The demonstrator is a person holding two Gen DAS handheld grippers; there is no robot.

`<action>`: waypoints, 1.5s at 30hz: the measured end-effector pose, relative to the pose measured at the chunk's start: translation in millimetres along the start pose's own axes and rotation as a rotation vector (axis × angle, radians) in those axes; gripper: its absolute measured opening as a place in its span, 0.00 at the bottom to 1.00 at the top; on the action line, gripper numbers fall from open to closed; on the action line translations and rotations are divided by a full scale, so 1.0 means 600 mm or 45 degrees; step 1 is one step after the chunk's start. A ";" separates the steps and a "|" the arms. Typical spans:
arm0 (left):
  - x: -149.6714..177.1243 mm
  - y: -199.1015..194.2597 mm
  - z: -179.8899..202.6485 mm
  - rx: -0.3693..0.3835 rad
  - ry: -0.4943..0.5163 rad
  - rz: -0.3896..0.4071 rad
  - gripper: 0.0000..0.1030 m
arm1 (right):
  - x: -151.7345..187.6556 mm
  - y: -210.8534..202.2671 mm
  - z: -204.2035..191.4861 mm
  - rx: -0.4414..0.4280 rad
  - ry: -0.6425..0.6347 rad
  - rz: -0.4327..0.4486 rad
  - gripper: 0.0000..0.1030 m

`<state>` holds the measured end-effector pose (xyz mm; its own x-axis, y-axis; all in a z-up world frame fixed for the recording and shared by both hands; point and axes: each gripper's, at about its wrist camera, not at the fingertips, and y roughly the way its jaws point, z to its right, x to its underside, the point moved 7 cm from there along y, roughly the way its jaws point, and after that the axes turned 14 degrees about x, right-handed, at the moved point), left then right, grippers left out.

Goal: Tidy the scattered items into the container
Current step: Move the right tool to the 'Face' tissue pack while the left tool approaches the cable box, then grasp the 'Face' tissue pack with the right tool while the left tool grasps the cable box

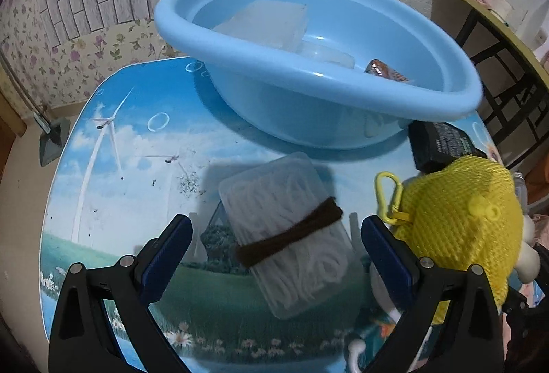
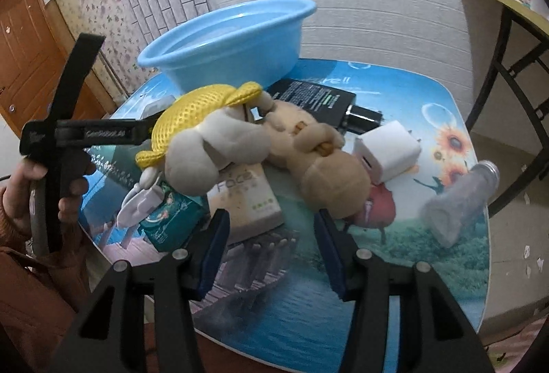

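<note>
My left gripper (image 1: 276, 225) is open and points down over a clear plastic box (image 1: 274, 188) of white strands with a brown band (image 1: 291, 232) across it; the box lies on the table between the fingers, untouched. Behind it stands the blue basin (image 1: 308, 105), holding a translucent box (image 1: 267, 23) and a brown wrapper (image 1: 381, 69). My right gripper (image 2: 271, 217) is open, with nothing pressed between its pads. Just ahead of it lie a beige box (image 2: 250, 198) and a tan plush toy (image 2: 322, 167) with a yellow mesh cap (image 2: 202, 112).
On the picture-printed table (image 2: 394, 270) also lie a black box (image 2: 312, 98), a white charger cube (image 2: 387, 150), a grey bottle (image 2: 459, 198), a teal packet (image 2: 171, 218) and a red item (image 2: 377, 208). A hand (image 2: 20, 194) holds the left gripper at the left. A dark shelf frame (image 2: 507, 64) stands to the right.
</note>
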<state>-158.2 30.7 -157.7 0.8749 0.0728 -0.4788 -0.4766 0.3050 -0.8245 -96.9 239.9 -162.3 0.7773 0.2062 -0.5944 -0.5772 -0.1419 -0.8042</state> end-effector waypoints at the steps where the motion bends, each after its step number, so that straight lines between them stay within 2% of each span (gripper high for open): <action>1: 0.000 0.002 0.000 0.003 0.004 -0.005 0.84 | -0.001 0.002 -0.002 0.000 -0.006 -0.002 0.49; 2: 0.001 0.003 0.002 0.026 0.011 -0.014 0.74 | -0.001 0.003 -0.003 -0.001 -0.010 -0.003 0.49; 3: 0.001 0.000 0.004 0.016 0.034 -0.006 0.68 | -0.002 0.004 -0.005 -0.006 -0.018 -0.004 0.49; 4: 0.003 -0.002 0.007 0.021 0.054 -0.015 0.57 | -0.003 0.004 -0.008 -0.013 -0.028 -0.004 0.49; 11: 0.025 -0.024 -0.003 0.033 0.051 -0.017 0.57 | -0.007 0.012 -0.023 -0.047 -0.069 -0.011 0.49; 18: 0.059 -0.056 -0.028 -0.007 0.056 -0.013 0.57 | -0.009 0.029 -0.041 -0.025 -0.127 -0.030 0.50; 22: 0.067 -0.065 -0.043 0.009 0.047 -0.005 0.58 | -0.007 0.028 -0.043 -0.003 -0.148 -0.034 0.47; 24: 0.066 -0.064 -0.045 0.001 0.062 -0.003 0.60 | -0.005 0.026 -0.035 0.010 -0.123 -0.047 0.46; 26: 0.065 -0.060 -0.048 -0.021 0.084 -0.005 0.68 | 0.000 0.021 -0.024 0.031 -0.103 -0.058 0.46; 30: 0.063 -0.054 -0.051 -0.052 0.126 0.025 0.73 | 0.021 0.003 0.000 0.069 -0.051 -0.085 0.46; 36: 0.066 -0.047 -0.053 -0.049 0.130 0.045 0.94 | 0.036 -0.007 0.017 0.100 0.022 -0.105 0.46; 37: 0.069 -0.045 -0.054 -0.048 0.128 0.039 1.00 | 0.035 -0.006 0.014 0.114 0.020 -0.106 0.46; 45: 0.072 -0.046 -0.050 -0.037 0.152 0.103 1.00 | 0.027 0.002 0.007 0.127 0.019 -0.131 0.47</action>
<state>-110.1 -3.1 -164.6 0.8178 -0.0177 -0.5752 -0.5491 0.2748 -0.7893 -86.3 247.1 -173.1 0.8370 0.2003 -0.5092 -0.5155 -0.0232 -0.8565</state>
